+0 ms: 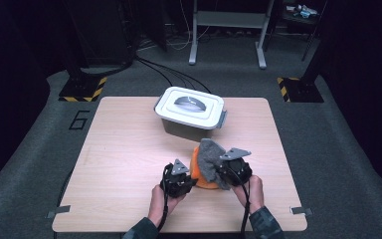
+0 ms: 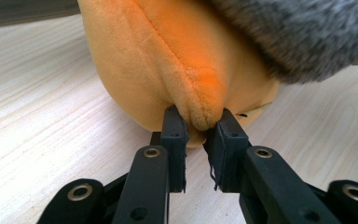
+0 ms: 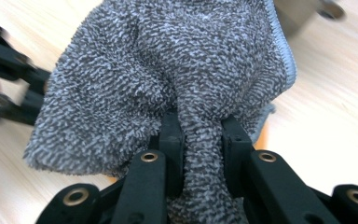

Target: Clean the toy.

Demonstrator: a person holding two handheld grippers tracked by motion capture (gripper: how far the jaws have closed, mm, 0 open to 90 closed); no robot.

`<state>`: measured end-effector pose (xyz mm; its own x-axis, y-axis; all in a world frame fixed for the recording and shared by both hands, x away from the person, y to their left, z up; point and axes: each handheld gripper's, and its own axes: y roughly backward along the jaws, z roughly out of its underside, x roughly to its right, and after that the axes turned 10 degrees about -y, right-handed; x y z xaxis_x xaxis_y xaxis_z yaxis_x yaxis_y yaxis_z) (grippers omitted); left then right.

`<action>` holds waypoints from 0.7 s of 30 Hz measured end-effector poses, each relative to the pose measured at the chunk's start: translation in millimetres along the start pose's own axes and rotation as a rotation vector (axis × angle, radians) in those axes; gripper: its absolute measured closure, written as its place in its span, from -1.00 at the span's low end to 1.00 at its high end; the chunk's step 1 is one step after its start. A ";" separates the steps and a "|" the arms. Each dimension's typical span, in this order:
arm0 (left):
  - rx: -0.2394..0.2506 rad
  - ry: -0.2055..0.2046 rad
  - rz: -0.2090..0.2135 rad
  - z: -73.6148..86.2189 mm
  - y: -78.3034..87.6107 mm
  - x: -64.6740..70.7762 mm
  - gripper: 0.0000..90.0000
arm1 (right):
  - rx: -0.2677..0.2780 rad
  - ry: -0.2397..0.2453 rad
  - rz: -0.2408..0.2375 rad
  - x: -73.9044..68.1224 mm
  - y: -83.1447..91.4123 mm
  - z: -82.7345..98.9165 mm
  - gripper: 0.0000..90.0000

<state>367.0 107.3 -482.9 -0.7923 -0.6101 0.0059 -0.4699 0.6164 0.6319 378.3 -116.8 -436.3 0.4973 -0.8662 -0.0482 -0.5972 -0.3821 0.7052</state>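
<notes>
- Left gripper (image 1: 186, 180) near the front edge of the tabletop (image 1: 124, 149), a little right of centre; jaws pinched narrow on a raised seam fold of the orange plush cloth (image 2: 168, 60).
- Right gripper (image 1: 225, 172) just beside it toward the right edge; jaws clamped on a bunched fold of the grey terry towel (image 3: 168, 70).
- Grey terry towel draped over the top of the orange plush cloth, touching it, both resting between the two grippers and in front of the lidded white bin (image 1: 190, 112) at the centre back of the tabletop.
- Orange plush cloth: soft, smooth short pile, a stitched ridge running down toward the pinch, a rounded lump rather than flat.
- Grey terry towel: loopy, rough weave, paler stitched hem along one side, crumpled and hanging in folds.
- Risk, as a judgement: thin hold on the seam fold likely to slip out if pulled hard, the plush being smooth and the bite shallow.
- Risk: loops of the towel clinging to the plush, so lifting one may drag the other along instead of parting them.
- Risk: a bunched grip on the towel leaving the loose part to trail and sweep across the tabletop toward the bin.
</notes>
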 end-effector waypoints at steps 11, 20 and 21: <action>0.001 0.008 0.000 -0.6 0.3 0.8 0.72 | 0.043 -0.064 0.012 14.5 12.2 6.5 0.65; -0.011 0.018 0.001 4.8 -0.2 0.5 0.73 | 0.012 -0.035 -0.071 1.6 -10.2 2.1 0.66; -0.010 0.013 -0.002 4.1 0.0 1.6 0.73 | 0.012 -0.035 -0.071 1.6 -10.2 2.1 0.66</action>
<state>364.1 108.3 -486.1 -0.7863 -0.6177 0.0147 -0.4676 0.6103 0.6394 383.9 -115.0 -445.1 0.5164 -0.8475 -0.1231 -0.5686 -0.4468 0.6907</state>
